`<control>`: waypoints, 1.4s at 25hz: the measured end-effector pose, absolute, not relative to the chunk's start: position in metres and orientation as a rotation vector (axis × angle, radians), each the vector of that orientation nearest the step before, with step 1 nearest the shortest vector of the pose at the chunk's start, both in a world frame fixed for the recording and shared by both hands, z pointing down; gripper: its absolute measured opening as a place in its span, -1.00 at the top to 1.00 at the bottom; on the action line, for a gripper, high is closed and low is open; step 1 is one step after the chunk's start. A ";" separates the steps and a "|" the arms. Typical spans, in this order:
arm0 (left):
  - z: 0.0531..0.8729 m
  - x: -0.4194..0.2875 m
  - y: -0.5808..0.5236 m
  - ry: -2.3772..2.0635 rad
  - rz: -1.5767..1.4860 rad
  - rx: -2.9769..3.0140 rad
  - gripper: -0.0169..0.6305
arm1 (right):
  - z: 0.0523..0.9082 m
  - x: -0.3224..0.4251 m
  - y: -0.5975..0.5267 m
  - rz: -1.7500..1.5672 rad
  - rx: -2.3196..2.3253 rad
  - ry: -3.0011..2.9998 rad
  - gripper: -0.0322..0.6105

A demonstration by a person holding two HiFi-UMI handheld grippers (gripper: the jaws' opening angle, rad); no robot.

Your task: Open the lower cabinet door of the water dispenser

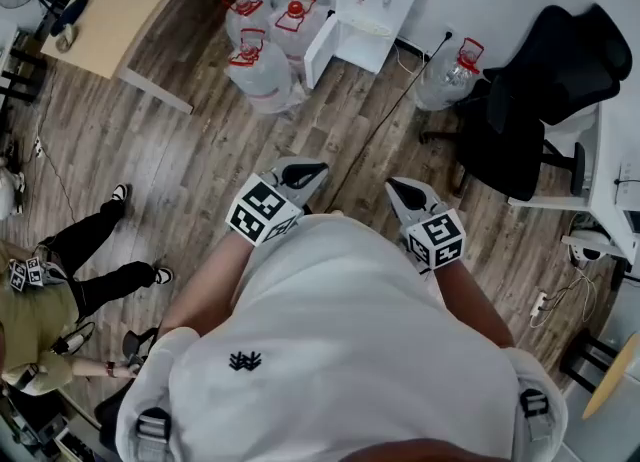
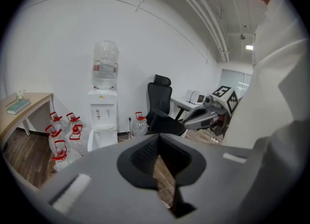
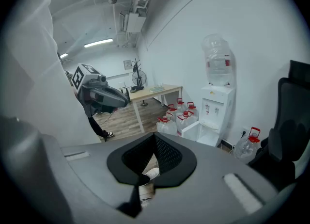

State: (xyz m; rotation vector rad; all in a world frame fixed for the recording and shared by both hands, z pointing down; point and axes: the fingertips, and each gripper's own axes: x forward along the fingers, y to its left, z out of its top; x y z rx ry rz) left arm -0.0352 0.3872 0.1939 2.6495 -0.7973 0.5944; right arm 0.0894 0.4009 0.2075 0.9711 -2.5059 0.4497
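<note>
Two grippers are in our hands, held close to our body in the head view: the left gripper (image 1: 300,172) and the right gripper (image 1: 405,190) side by side above the wood floor (image 1: 200,150), both pointing toward the far wall. In the left gripper view we see its jaws closed, tips together with nothing between them, only floor showing behind. The right gripper's jaws are likewise together and empty in its own view. The dispenser (image 1: 385,0) stands against the wall, well apart from both grippers, with a clear bottle (image 2: 105,65) upright on top. Its lower door (image 1: 318,50) stands open, swung out to the left side of the cabinet in the head view, so that we look into the white inside. Just beside the door is a cluster of jugs (image 1: 265,25) with red caps, and a single jug (image 1: 450,75) lies on the dispenser's other side. Next to that jug is a black chair (image 1: 540,100). A thin cable (image 1: 385,120) runs across the floor from the wall toward us. A wooden desk (image 1: 110,15) fills the upper left corner, and a second person (image 1: 50,300) in dark trousers is at the left edge.
</note>
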 end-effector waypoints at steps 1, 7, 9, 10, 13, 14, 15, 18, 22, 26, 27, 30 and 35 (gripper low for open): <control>0.193 -0.035 0.389 -0.800 0.595 2.649 0.78 | 0.206 0.090 0.401 0.445 0.973 -2.509 0.89; 0.193 -0.034 0.398 -0.815 0.589 2.645 0.78 | 0.202 0.091 0.407 0.426 0.971 -2.519 0.89; 0.193 -0.035 0.399 -0.818 0.587 2.647 0.78 | 0.201 0.090 0.408 0.423 0.974 -2.524 0.89; 0.192 -0.035 0.400 -0.820 0.587 2.648 0.78 | 0.200 0.090 0.409 0.422 0.976 -2.526 0.89; 0.192 -0.034 0.403 -0.822 0.590 2.649 0.77 | 0.200 0.090 0.412 0.420 0.978 -2.531 0.89; 0.192 -0.034 0.405 -0.823 0.591 2.649 0.78 | 0.200 0.090 0.413 0.419 0.978 -2.533 0.89; 0.192 -0.034 0.406 -0.823 0.591 2.648 0.78 | 0.200 0.090 0.415 0.420 0.977 -2.534 0.89; 0.192 -0.035 0.409 -0.826 0.594 2.644 0.78 | 0.200 0.088 0.418 0.426 0.977 -2.542 0.89; 0.196 -0.039 0.412 -0.829 0.608 2.631 0.78 | 0.204 0.085 0.420 0.439 0.973 -2.550 0.89; 0.201 -0.041 0.415 -0.825 0.629 2.615 0.77 | 0.212 0.081 0.422 0.470 0.963 -2.553 0.89; 0.202 -0.041 0.415 -0.823 0.632 2.612 0.78 | 0.214 0.080 0.423 0.478 0.959 -2.553 0.89; 0.204 -0.042 0.414 -0.818 0.642 2.601 0.78 | 0.217 0.078 0.422 0.495 0.950 -2.549 0.89; 0.201 -0.044 0.400 -0.814 0.640 2.608 0.78 | 0.218 0.075 0.409 0.489 0.948 -2.534 0.89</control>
